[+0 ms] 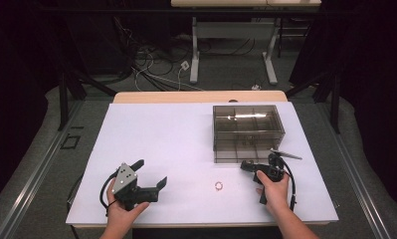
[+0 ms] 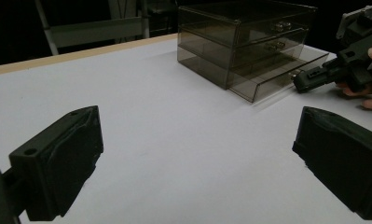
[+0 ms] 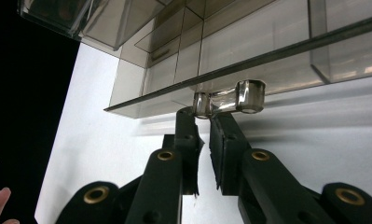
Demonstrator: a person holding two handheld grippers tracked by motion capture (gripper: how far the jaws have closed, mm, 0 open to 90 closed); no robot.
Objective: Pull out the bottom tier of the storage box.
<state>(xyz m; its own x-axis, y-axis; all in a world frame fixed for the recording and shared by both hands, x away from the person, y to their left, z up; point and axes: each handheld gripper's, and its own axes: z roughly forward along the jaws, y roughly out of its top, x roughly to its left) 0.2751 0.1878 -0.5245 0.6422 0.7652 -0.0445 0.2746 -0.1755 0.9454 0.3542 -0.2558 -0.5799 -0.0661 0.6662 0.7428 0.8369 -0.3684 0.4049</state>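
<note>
drawer box [image 1: 248,130] back right on table [image 1: 151,144], ring [image 1: 219,185] before it

A smoky, see-through plastic drawer chest [image 1: 248,130] stands upright on the white table's far right part. Its bottom drawer [image 2: 280,78] is pulled partly out, and that drawer's clear bar handle [image 3: 230,99] sits pinched at 1 end.

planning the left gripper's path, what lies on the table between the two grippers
In the high view, one small ring lies on the white table between them; otherwise bare.
</note>
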